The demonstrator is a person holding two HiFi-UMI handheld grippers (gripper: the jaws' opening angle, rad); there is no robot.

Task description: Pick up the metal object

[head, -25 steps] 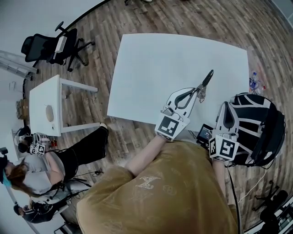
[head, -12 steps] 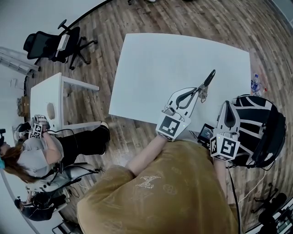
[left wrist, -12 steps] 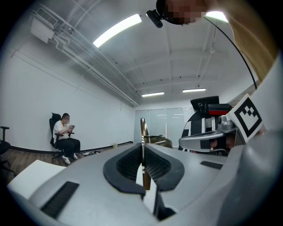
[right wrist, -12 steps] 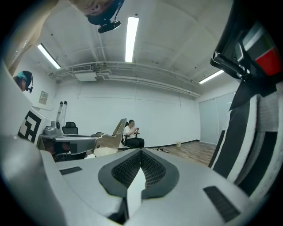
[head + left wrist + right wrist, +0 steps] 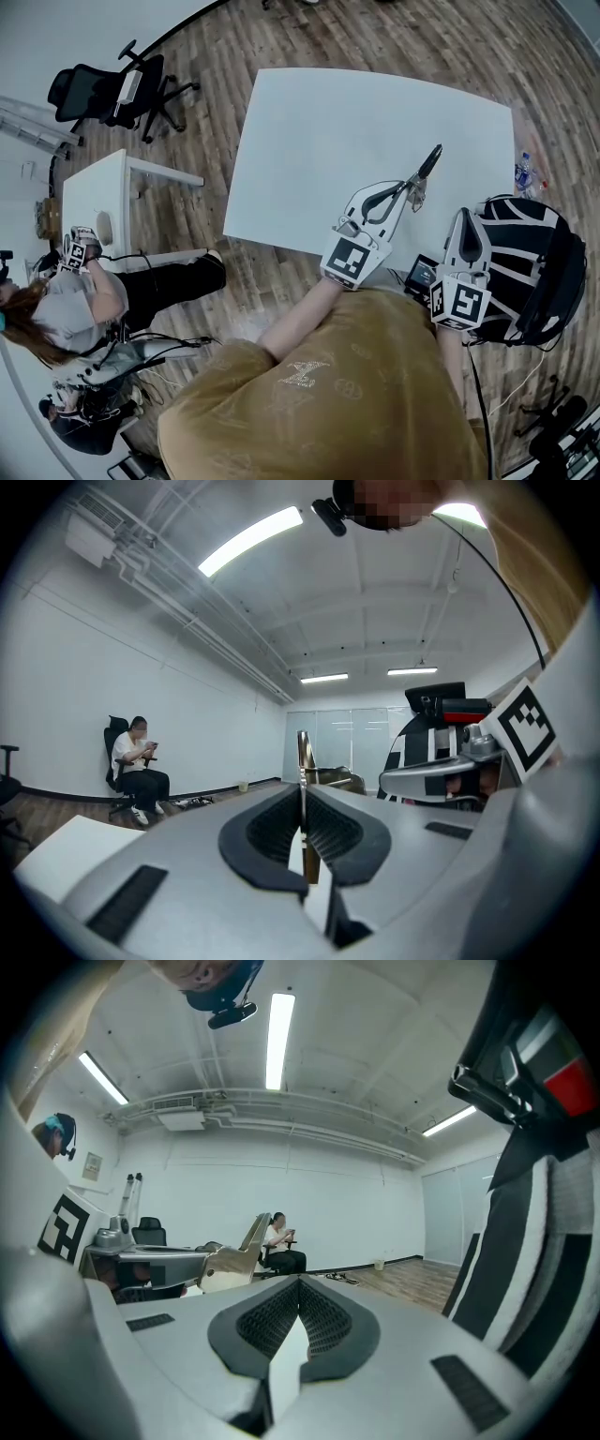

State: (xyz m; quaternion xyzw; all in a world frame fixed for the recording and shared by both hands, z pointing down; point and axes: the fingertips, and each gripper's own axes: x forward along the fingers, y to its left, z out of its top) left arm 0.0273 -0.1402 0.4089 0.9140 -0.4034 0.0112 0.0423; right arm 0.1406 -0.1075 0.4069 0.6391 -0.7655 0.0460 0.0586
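Metal object (image 5: pixel 422 173): a long, thin piece, tongs-like, at about 2 o'clock in the head view. It juts toward 1 o'clock from the left gripper (image 5: pixel 405 187) over the near right part of the white table (image 5: pixel 319 141). Changes over the last second, left to right: at 8 o'clock a seated person (image 5: pixel 66 319) has shifted, and their hand with a marker cube now sits higher, beside the small table (image 5: pixel 94 202). The chair (image 5: pixel 94 89) at 10 o'clock is as it was, and the table top is bare apart from the object, as before. The left gripper has not moved. Its jaws remain clenched on the object, and its own view shows the thin metal edge standing upright, pinched between the dark pads and rising above them. The right gripper (image 5: pixel 466 217), at 4 o'clock of the left one, has also kept still. Its jaws are pressed together on nothing, off the table edge beside a black-and-white striped bag (image 5: pixel 525 262) at 3 o'clock. From the right gripper view the object shows at 9 o'clock, with room behind it, so it reads as clear of the table, though no frame shows the gap under it outright. Judgement: the only change is in the background. The grasp is made and steady, and the pick-up looks done or held at its end. The grip is narrow and on an edge, so a twist could let the piece pivot.
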